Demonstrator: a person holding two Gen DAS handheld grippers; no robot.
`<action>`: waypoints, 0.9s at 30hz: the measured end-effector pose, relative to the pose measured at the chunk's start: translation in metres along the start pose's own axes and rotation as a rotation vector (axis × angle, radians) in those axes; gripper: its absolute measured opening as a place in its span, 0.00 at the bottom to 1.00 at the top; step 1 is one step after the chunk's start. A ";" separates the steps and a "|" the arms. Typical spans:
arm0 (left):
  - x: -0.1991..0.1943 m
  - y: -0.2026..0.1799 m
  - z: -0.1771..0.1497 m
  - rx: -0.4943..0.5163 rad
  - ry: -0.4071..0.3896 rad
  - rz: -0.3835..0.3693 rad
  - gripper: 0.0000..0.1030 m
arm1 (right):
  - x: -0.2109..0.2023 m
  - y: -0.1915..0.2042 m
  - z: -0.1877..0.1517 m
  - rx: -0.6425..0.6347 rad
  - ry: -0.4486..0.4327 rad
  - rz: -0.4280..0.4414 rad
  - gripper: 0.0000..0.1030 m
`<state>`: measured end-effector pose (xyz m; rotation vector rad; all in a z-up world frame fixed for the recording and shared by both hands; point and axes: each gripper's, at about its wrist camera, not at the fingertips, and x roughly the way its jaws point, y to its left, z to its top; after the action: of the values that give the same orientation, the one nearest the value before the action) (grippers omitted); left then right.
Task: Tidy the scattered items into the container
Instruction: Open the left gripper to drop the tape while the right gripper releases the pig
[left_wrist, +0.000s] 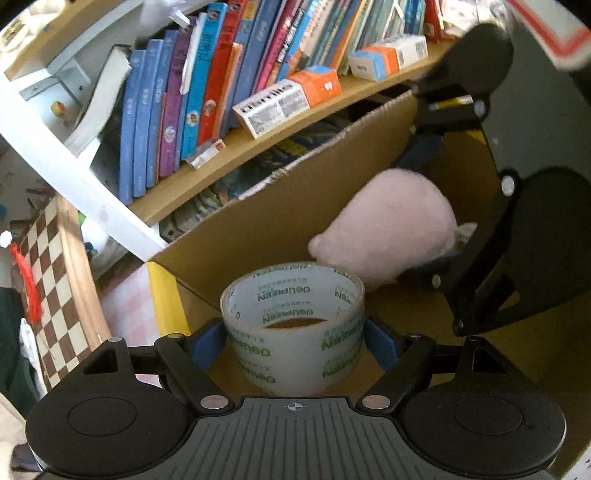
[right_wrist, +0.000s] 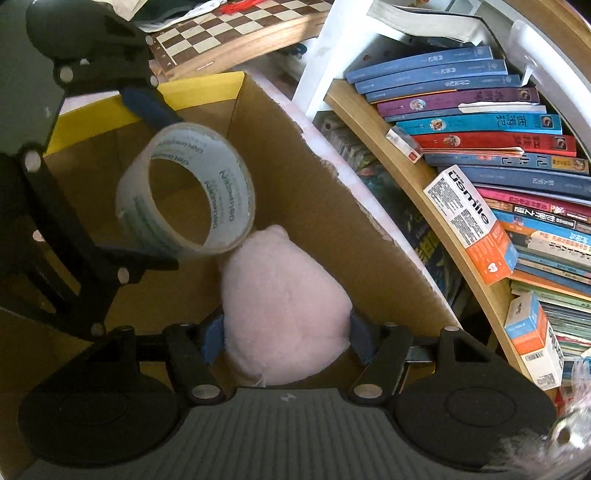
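My left gripper (left_wrist: 295, 341) is shut on a roll of clear tape (left_wrist: 293, 325) with green print and holds it over the open cardboard box (left_wrist: 258, 225). My right gripper (right_wrist: 286, 338) is shut on a pink plush toy (right_wrist: 284, 306) and holds it inside the same box (right_wrist: 332, 206). The plush (left_wrist: 391, 229) and the right gripper (left_wrist: 436, 206) show at the right of the left wrist view. The tape roll (right_wrist: 188, 192) and the left gripper (right_wrist: 147, 177) show at the upper left of the right wrist view, the roll just touching the plush's top.
A wooden bookshelf (left_wrist: 295, 122) packed with books and small cartons (left_wrist: 288, 101) stands right behind the box. A chessboard (left_wrist: 51, 288) leans at the left. The box has a yellow flap (right_wrist: 199, 88) on its near corner.
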<state>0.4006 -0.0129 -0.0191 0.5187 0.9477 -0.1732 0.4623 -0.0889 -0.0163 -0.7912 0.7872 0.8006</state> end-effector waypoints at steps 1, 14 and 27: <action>0.001 -0.001 0.000 0.002 0.001 0.008 0.81 | 0.001 -0.001 0.000 0.000 0.001 -0.002 0.66; -0.043 0.002 -0.003 -0.029 -0.109 0.033 0.86 | -0.032 -0.015 -0.007 0.062 -0.091 0.006 0.75; -0.110 -0.017 -0.021 -0.050 -0.257 0.041 0.87 | -0.106 -0.001 -0.019 0.138 -0.229 0.014 0.76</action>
<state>0.3152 -0.0264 0.0547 0.4568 0.6882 -0.1738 0.4080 -0.1379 0.0631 -0.5602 0.6358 0.8234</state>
